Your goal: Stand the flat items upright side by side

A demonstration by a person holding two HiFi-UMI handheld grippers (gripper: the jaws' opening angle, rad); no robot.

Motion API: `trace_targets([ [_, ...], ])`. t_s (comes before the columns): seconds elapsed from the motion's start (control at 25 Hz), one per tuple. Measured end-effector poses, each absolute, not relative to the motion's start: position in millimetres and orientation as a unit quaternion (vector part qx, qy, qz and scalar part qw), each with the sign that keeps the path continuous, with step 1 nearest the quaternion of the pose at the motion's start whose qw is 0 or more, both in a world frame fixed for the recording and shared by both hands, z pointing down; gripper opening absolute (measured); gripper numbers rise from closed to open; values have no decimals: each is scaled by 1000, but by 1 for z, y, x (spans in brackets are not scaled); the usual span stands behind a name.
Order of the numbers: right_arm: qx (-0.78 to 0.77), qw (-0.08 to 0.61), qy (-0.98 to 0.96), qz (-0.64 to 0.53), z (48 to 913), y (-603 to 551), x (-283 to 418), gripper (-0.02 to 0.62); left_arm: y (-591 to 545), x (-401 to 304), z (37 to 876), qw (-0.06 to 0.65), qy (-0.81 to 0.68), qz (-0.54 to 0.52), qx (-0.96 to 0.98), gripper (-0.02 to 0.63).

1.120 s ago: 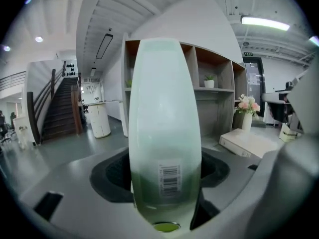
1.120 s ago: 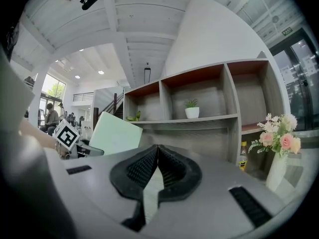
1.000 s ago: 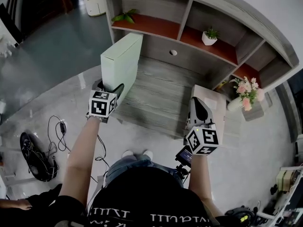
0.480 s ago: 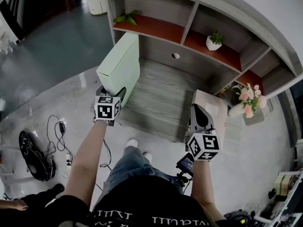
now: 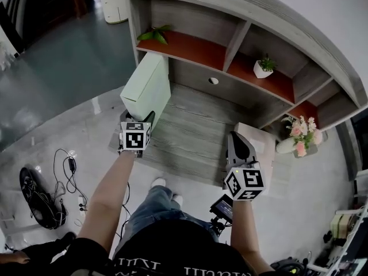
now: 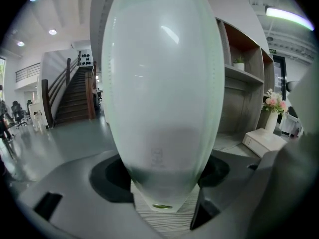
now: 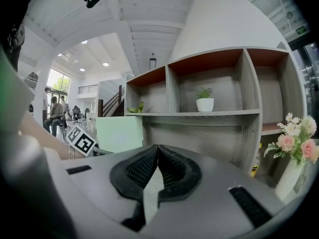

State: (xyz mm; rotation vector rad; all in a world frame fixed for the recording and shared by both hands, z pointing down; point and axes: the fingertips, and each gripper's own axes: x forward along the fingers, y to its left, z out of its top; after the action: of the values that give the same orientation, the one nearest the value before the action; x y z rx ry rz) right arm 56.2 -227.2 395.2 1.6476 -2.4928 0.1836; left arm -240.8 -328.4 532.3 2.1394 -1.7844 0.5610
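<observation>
Currently: left gripper (image 5: 140, 117) is clamped on the green box (image 5: 146, 88), which stands upright at the desk's (image 5: 190, 119) left end, in front of the shelf. The left gripper view gives the grip itself: the box's (image 6: 162, 83) narrow face fills the frame, both pads pressed on its lower part, wood grain showing just beneath the left gripper (image 6: 162, 185). Whether the lower edge rests on the desk I cannot tell.

Right gripper (image 5: 236, 138): the head view shows only its back and cube (image 5: 244, 183). The right gripper view settles it: jaws together, nothing between them (image 7: 157, 156).

The white box (image 5: 263, 145) lies flat at the desk's right end, just beyond the right gripper. From the head view it is partly covered by that gripper; the left gripper view shows its side (image 6: 264, 141) low on the desk, beside the flowers (image 6: 273, 101).

The right gripper view shows the green box's broad face (image 7: 119, 133), upright, with the left cube (image 7: 81, 139) beside it, and the pot plant (image 7: 204, 101) on the shelf above. Only the left gripper view shows the stairs (image 6: 75, 101).
</observation>
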Motion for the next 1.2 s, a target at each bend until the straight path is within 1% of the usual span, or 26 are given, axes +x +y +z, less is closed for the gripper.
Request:
trace_targets([
  [0.24, 553, 82, -826, 69, 401, -236, 47, 15, -353, -247, 532, 142, -632, 191, 737, 337],
  [0.6, 572, 90, -813, 64, 397, -257, 51, 15, -387, -258, 530, 146, -646, 189, 724, 337],
  [0.96, 576, 94, -809, 67, 402, -272, 46, 15, -403, -267, 532, 126, -670, 215, 700, 337],
  [1.2, 582, 92, -805, 69, 403, -279, 39, 15, -404, -263, 534, 123, -656, 214, 713, 362],
])
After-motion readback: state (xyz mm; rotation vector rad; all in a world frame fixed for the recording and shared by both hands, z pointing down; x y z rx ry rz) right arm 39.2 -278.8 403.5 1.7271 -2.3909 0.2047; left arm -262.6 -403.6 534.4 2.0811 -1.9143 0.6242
